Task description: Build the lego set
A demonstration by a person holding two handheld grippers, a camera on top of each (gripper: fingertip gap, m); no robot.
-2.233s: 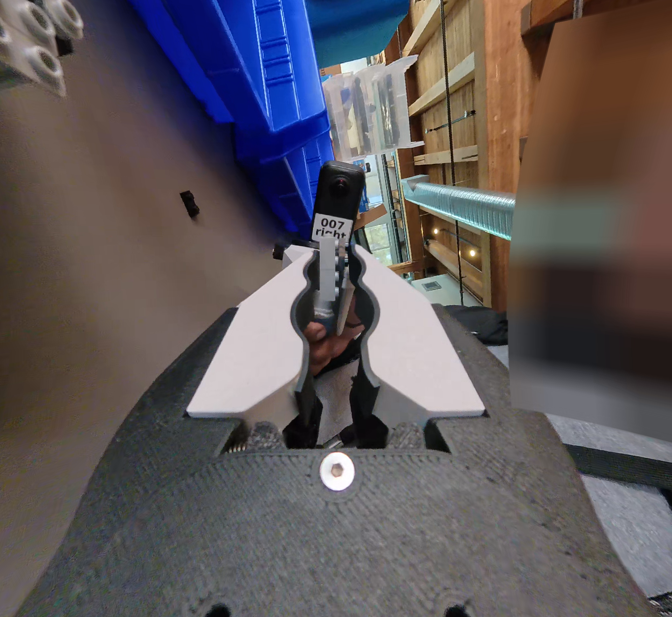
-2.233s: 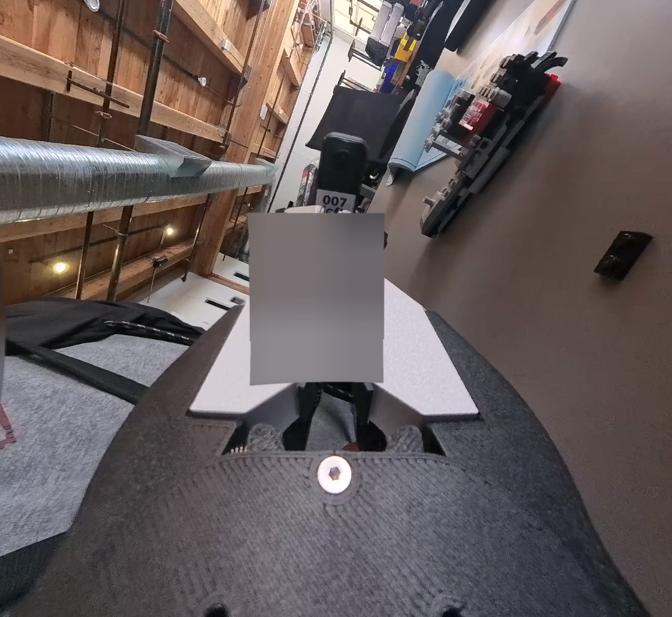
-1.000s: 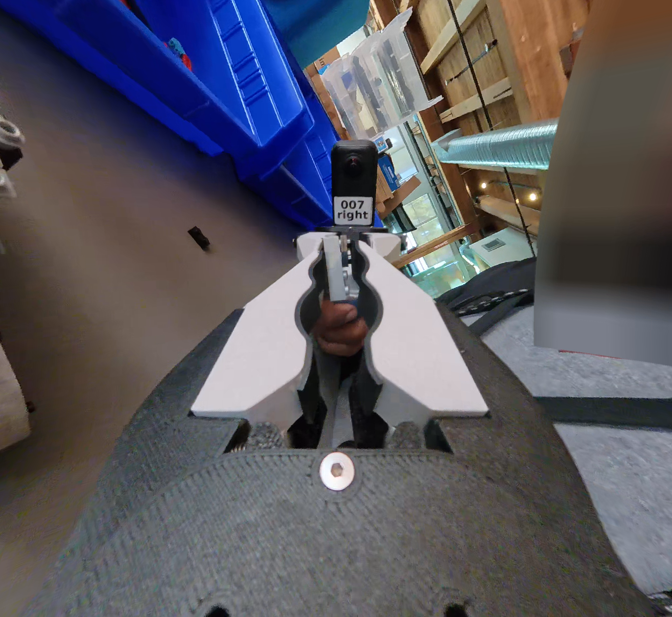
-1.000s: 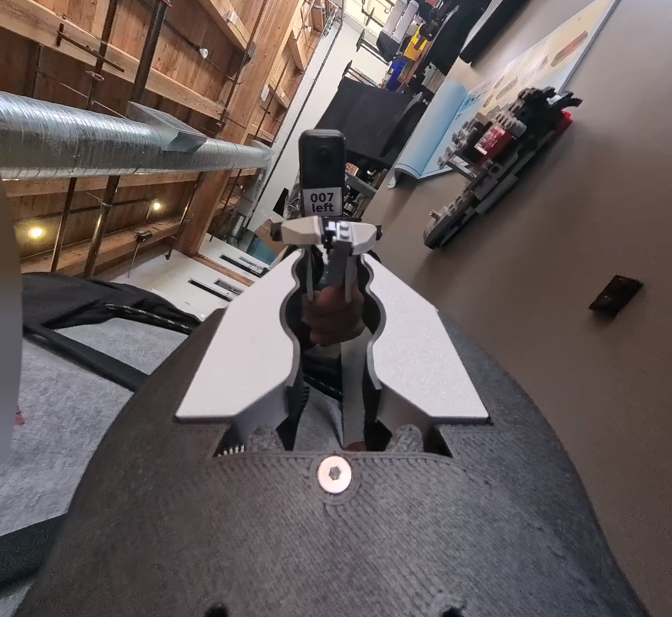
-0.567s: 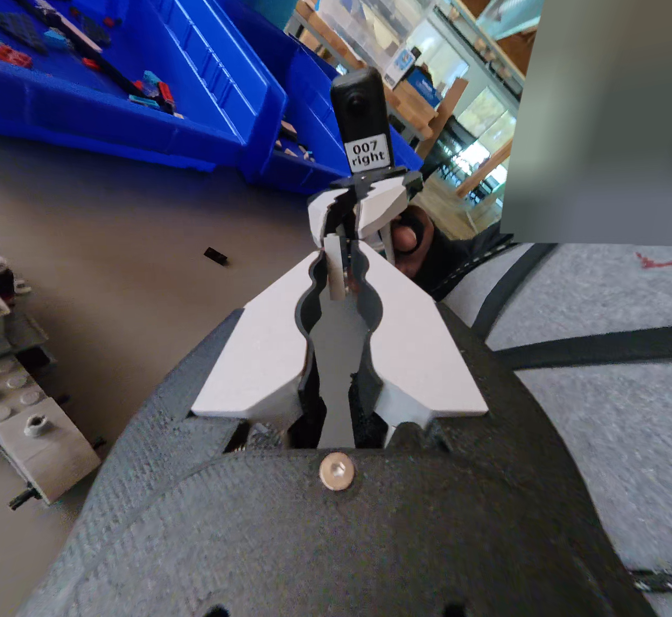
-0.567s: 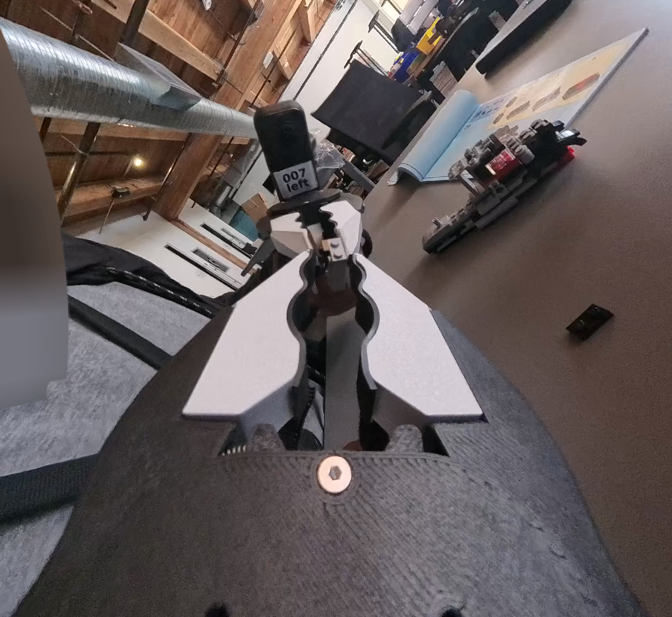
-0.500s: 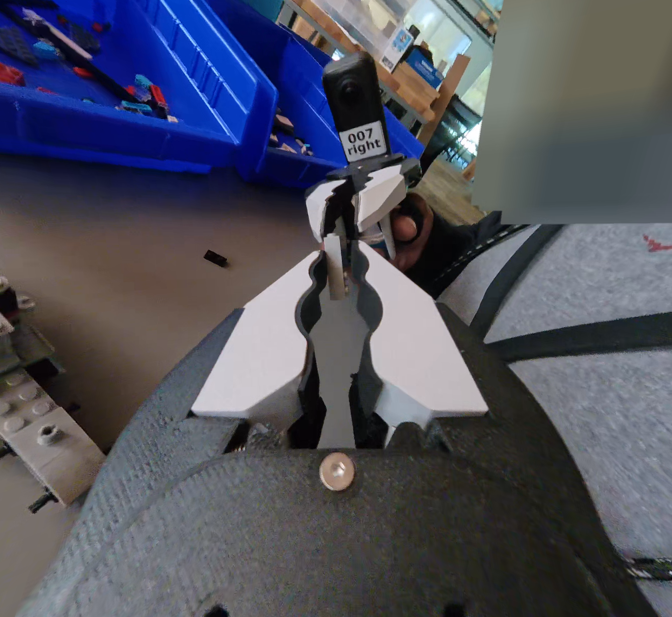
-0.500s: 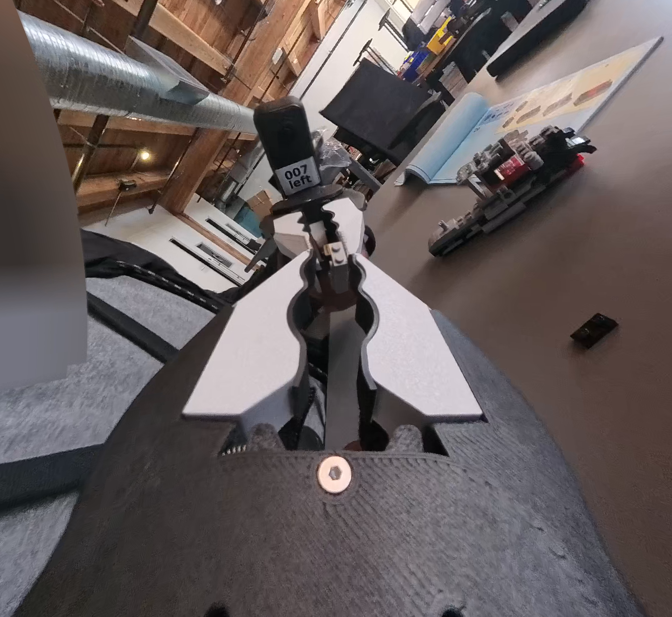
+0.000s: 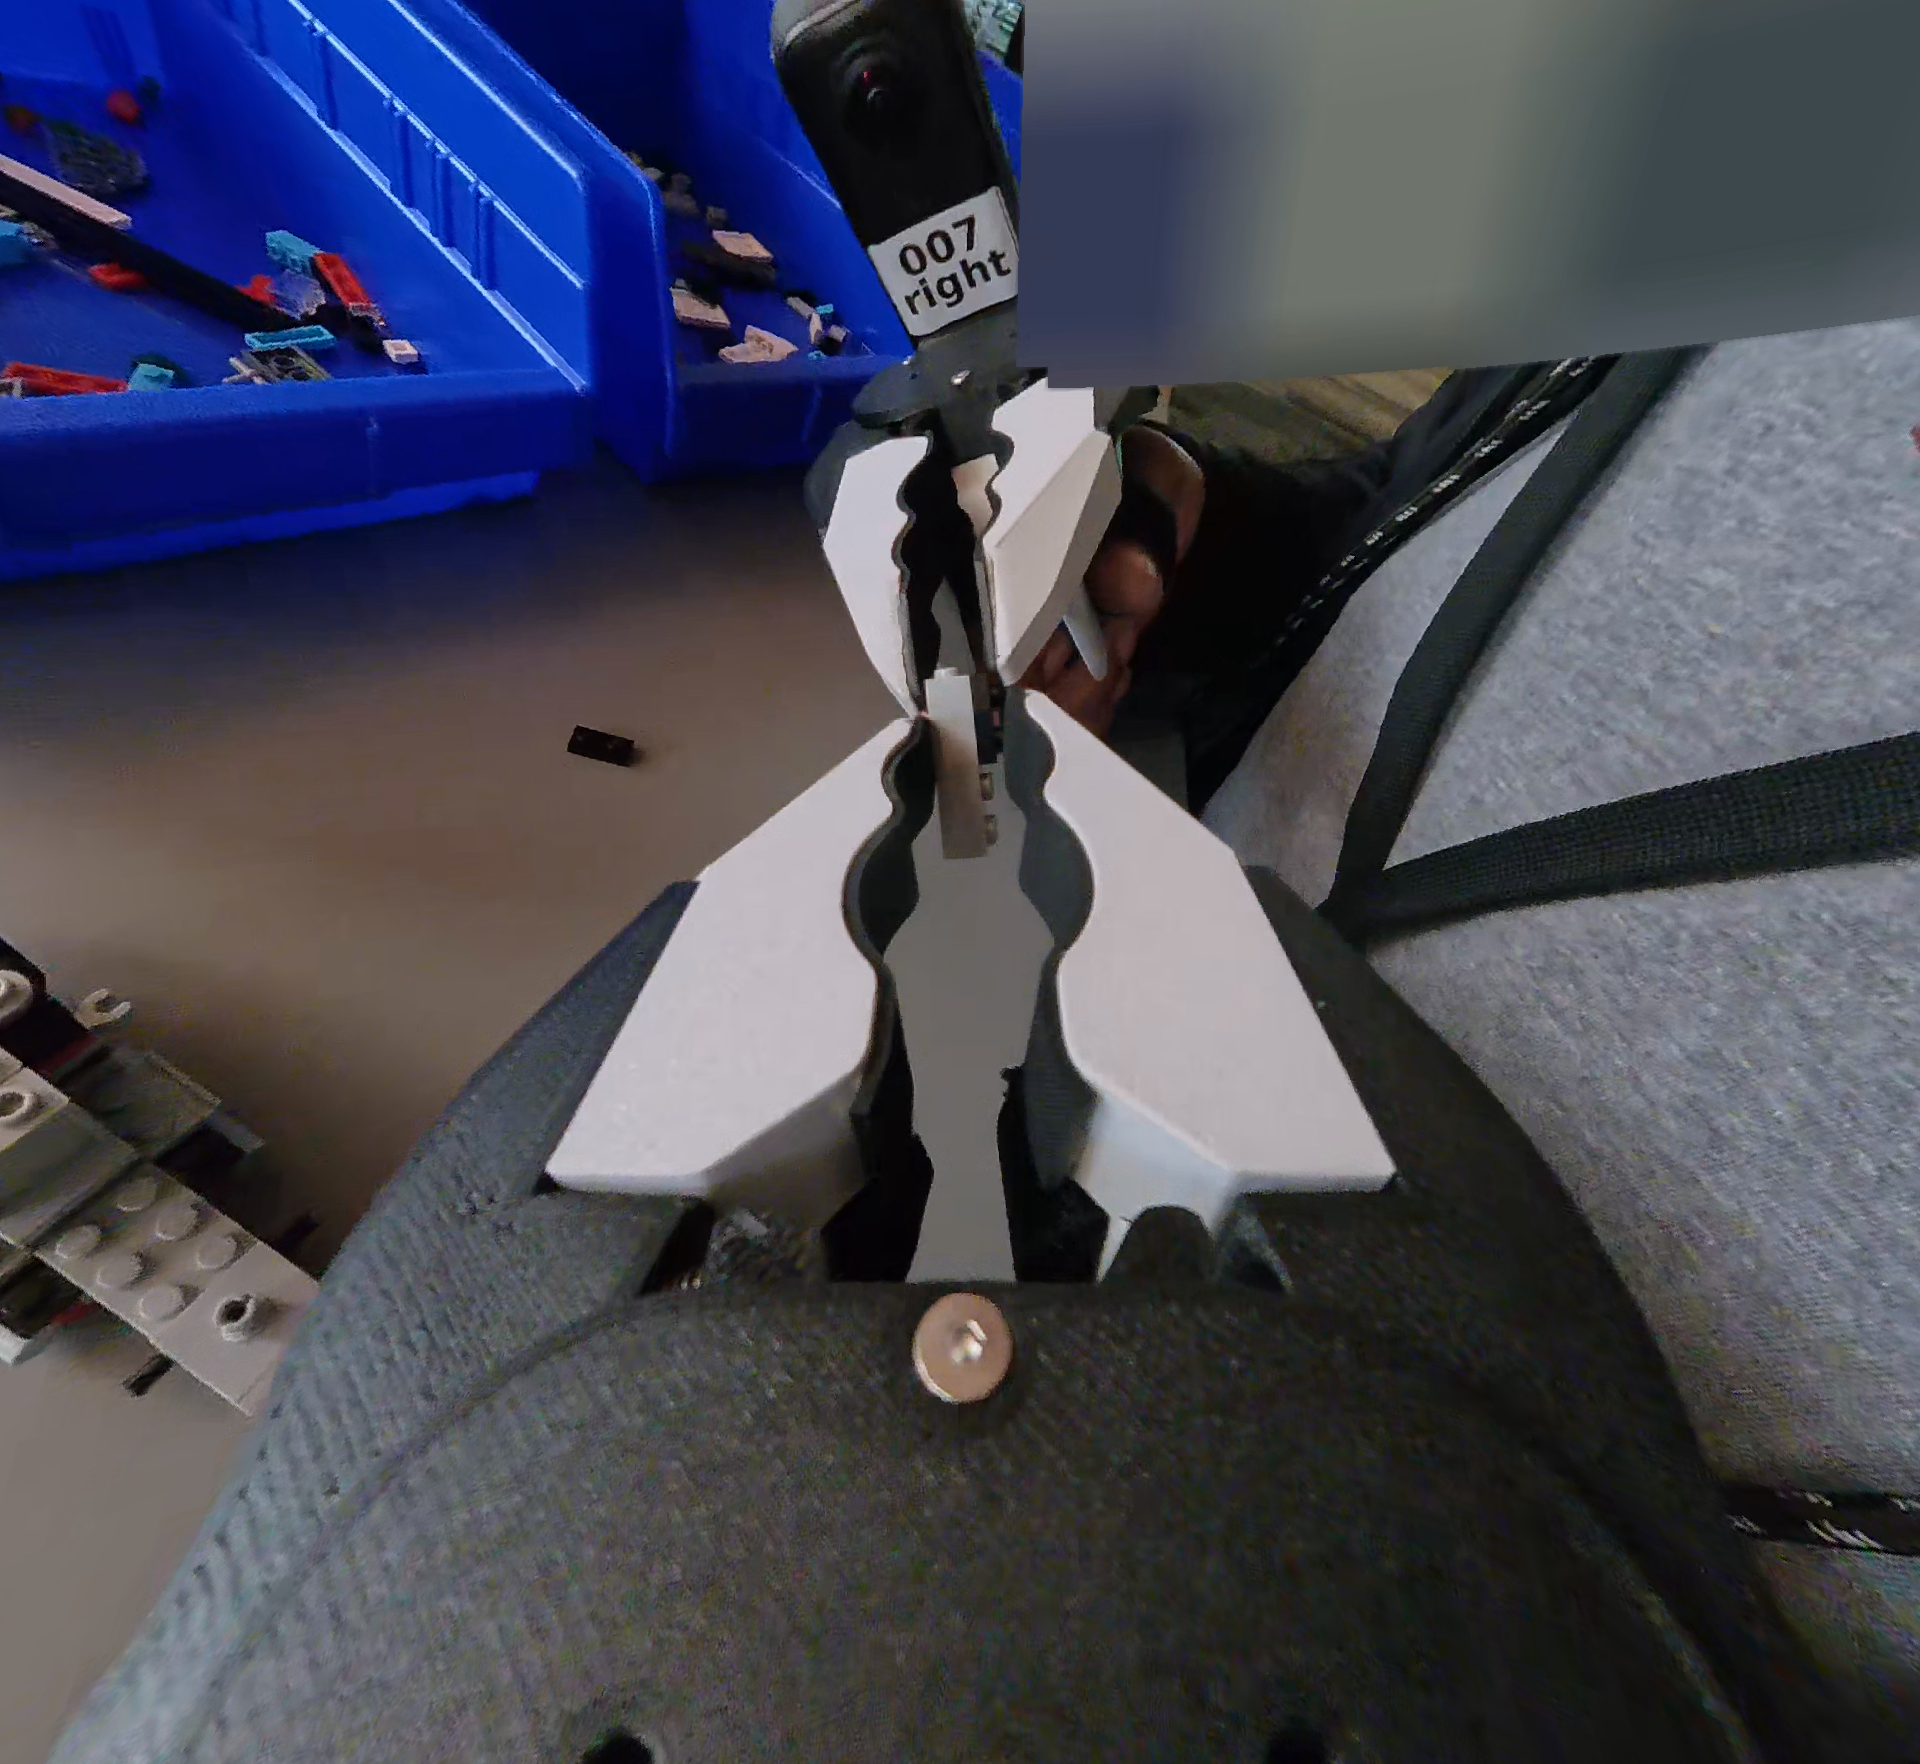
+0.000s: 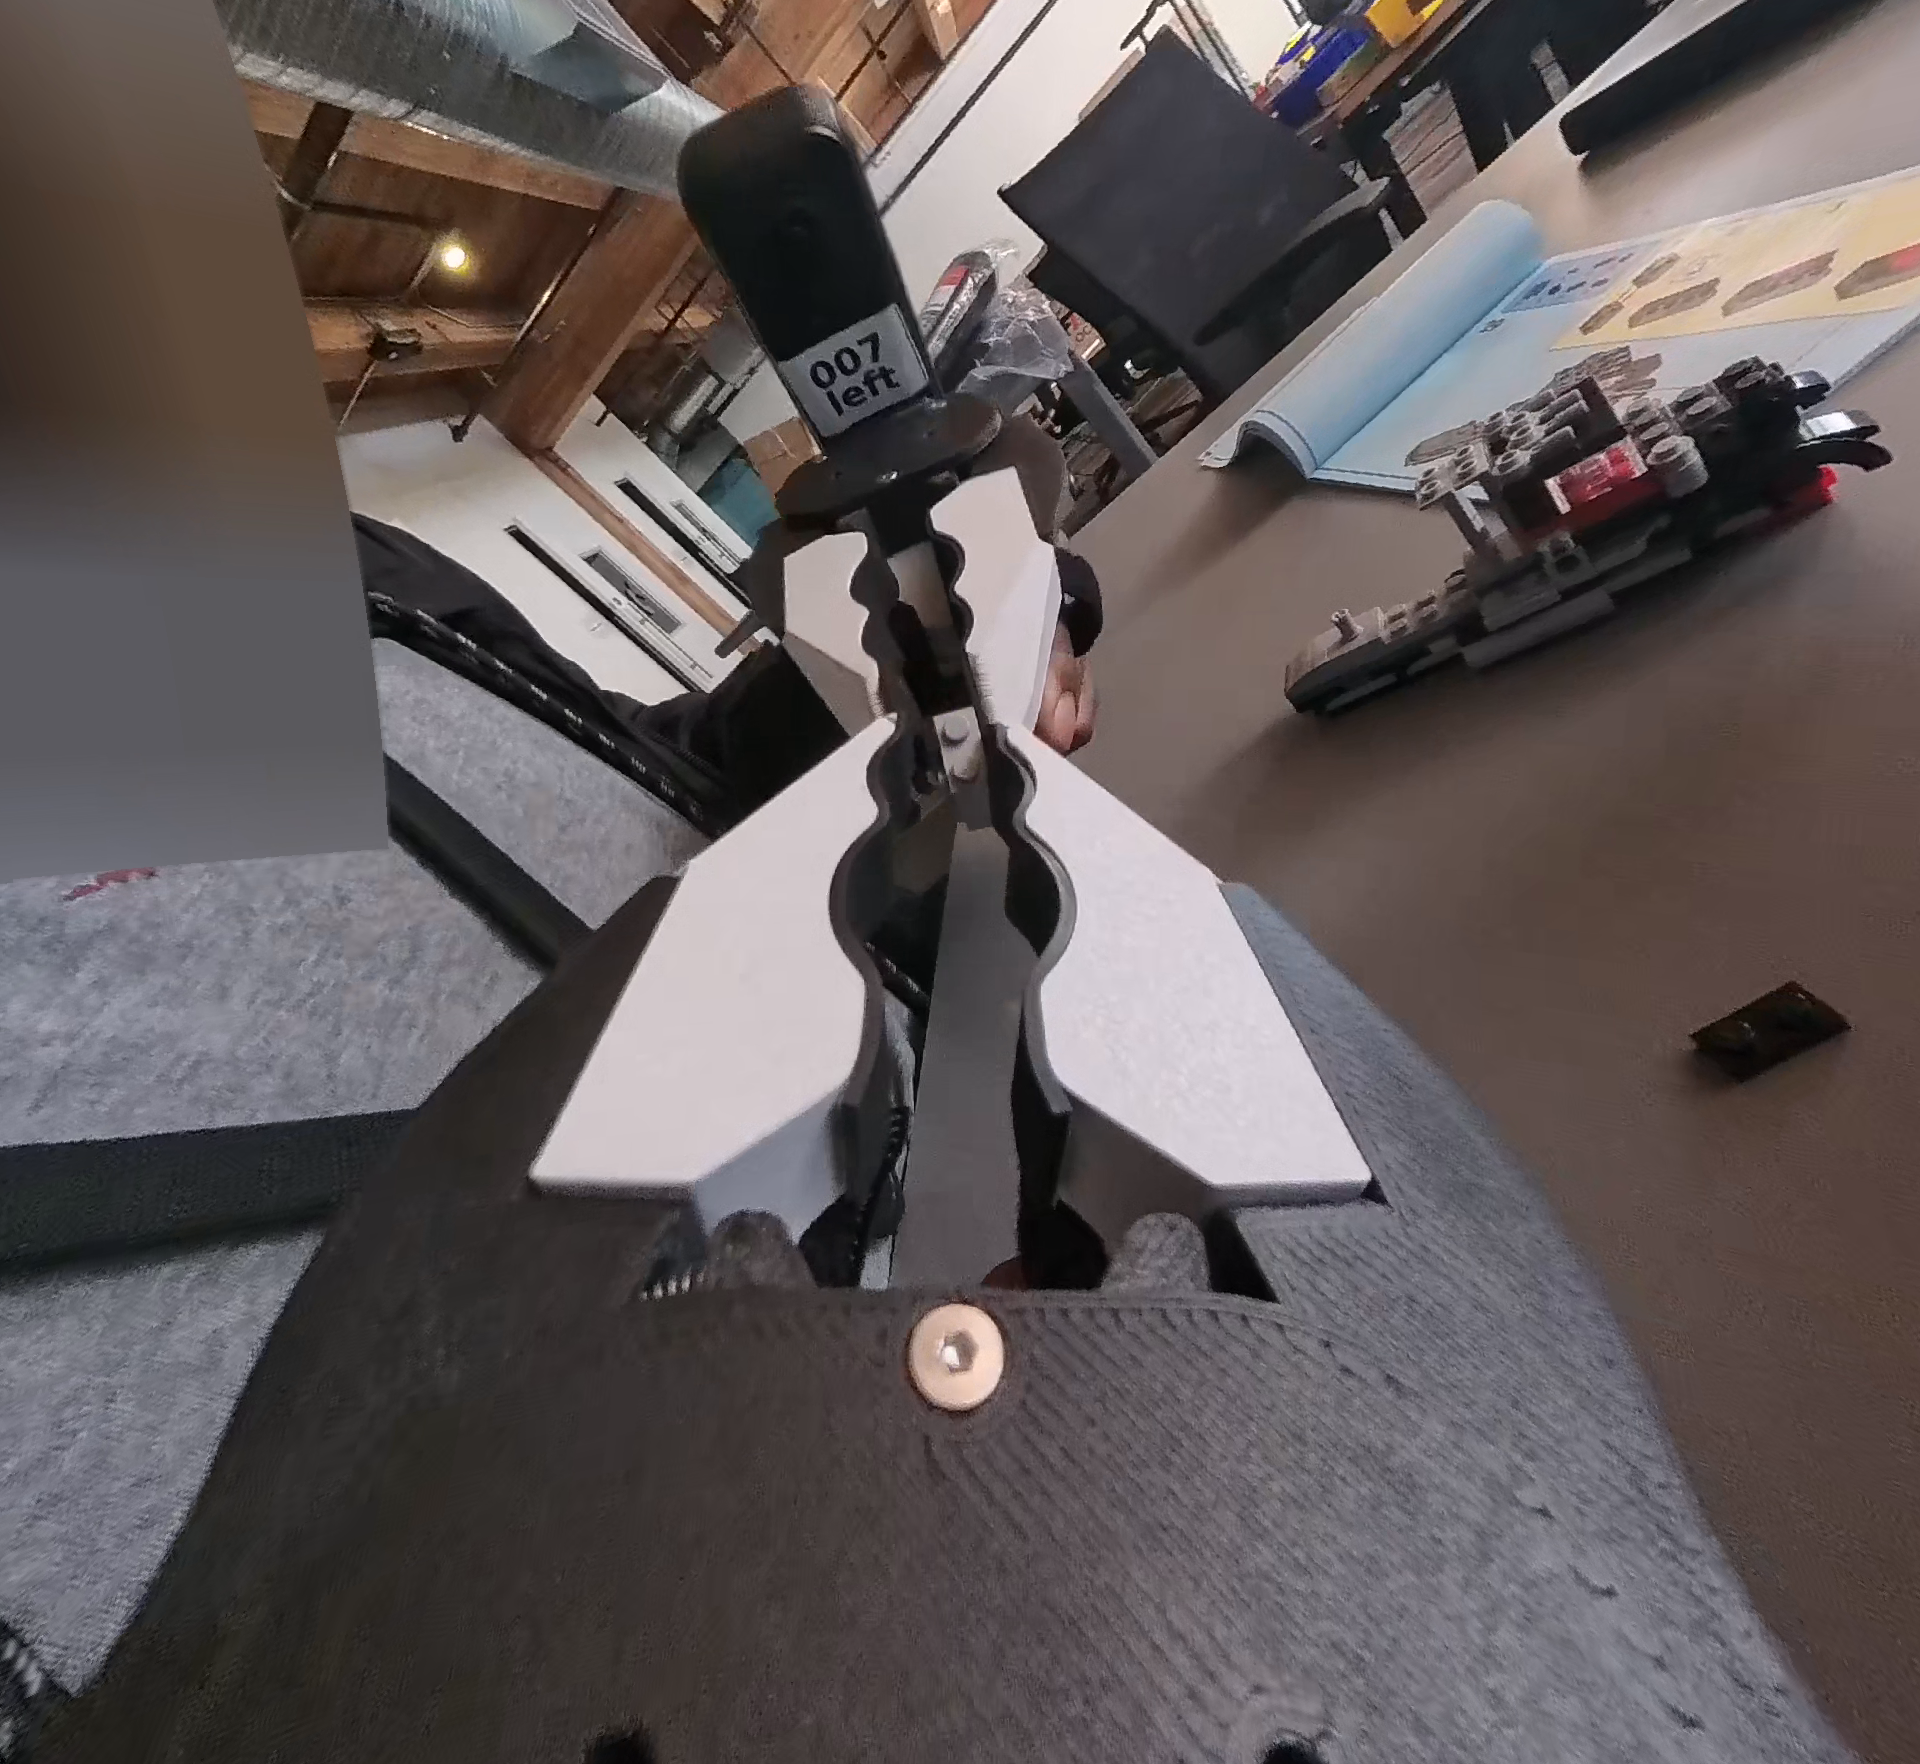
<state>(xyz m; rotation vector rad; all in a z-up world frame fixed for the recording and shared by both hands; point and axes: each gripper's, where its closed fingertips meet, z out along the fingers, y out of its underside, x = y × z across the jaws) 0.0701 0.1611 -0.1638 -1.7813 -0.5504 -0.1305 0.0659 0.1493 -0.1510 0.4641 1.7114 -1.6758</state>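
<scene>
My left gripper (image 9: 961, 727) is shut on a light grey studded lego plate (image 9: 961, 784) that runs back between its fingers. My right gripper (image 10: 951, 738) meets it tip to tip and is shut on the other end of this small grey piece (image 10: 958, 758). A small dark part (image 9: 992, 715) sits on the plate's studded side. Both are held in the air in front of a person's grey top (image 9: 1662, 883), near the table's edge. The right gripper (image 9: 951, 665) shows in the left wrist view, and the left gripper (image 10: 925, 675) shows in the right wrist view.
A partly built grey, black and red lego model (image 10: 1610, 551) stands on the brown table, also in the left wrist view (image 9: 104, 1195). A small black piece (image 10: 1766, 1028) lies loose. Blue bins (image 9: 312, 426) hold loose pieces. An open instruction booklet (image 10: 1558, 291) lies behind the model. My two grippers' fingertips are within a few centimetres of each other.
Both grippers have turned together from sideways to nearly level and come lower toward the table edge. They have stayed tip to tip on the grey piece throughout.
</scene>
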